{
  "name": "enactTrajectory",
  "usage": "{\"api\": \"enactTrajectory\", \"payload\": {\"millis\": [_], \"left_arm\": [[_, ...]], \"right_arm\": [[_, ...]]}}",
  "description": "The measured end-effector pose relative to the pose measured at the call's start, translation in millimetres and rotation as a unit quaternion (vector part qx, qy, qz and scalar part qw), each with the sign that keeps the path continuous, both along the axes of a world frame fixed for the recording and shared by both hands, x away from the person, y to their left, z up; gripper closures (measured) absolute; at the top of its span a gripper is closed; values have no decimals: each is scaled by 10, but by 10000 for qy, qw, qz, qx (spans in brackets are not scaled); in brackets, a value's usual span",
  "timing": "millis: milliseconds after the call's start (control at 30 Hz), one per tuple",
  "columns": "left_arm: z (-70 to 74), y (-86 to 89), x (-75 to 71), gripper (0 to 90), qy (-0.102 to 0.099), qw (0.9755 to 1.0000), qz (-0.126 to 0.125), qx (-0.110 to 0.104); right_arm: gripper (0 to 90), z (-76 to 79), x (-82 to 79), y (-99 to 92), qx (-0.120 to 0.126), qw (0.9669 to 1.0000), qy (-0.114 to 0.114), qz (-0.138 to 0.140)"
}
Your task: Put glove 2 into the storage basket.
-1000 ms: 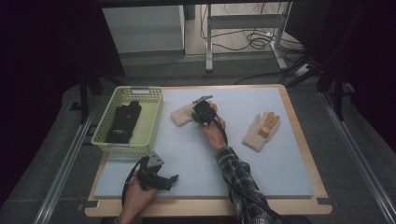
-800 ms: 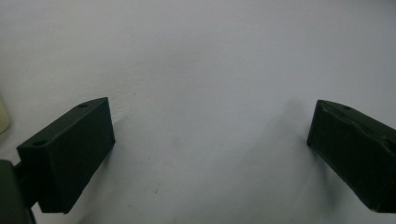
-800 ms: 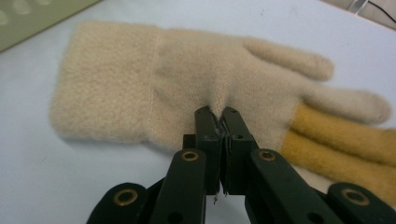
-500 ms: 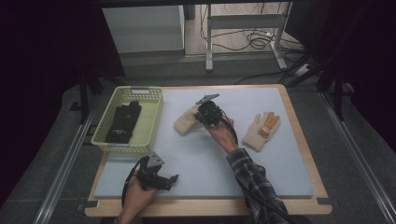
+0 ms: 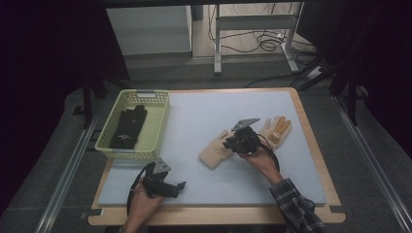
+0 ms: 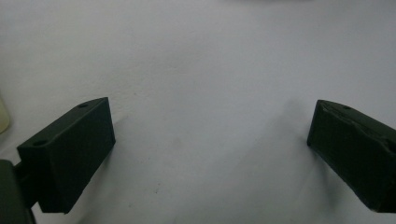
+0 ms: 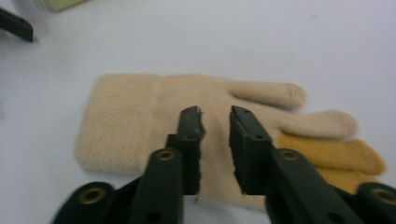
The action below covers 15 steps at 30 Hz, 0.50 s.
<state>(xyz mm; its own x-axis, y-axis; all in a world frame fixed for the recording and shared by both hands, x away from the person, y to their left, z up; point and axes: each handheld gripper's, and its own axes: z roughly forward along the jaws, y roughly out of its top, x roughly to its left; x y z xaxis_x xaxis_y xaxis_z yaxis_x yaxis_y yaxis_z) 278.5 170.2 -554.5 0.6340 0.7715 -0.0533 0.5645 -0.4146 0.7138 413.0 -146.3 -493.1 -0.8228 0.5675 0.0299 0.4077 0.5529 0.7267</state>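
The cream glove lies flat on the pale surface near its middle, with a second glove of cream and orange to its right. The right gripper hovers over the cream glove; its jaws have just been opening, now narrowly parted, apparently gripping nothing. The left gripper rests near the front edge, jaws wide apart. A black glove lies in the yellow basket.

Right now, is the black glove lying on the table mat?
No, the black glove lies inside the yellow basket.
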Motion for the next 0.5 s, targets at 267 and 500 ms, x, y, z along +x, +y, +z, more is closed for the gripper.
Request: {"api": "enactTrajectory", "payload": {"millis": [267, 500], "left_arm": [[0, -1, 0, 12, -5, 10000, 7, 8], [0, 0, -1, 13, -9, 10000, 5, 9]], "right_arm": [[807, 75, -58, 221, 240, 9997, 41, -64], [800, -101, -31, 793, 57, 9995, 113, 281]]}}
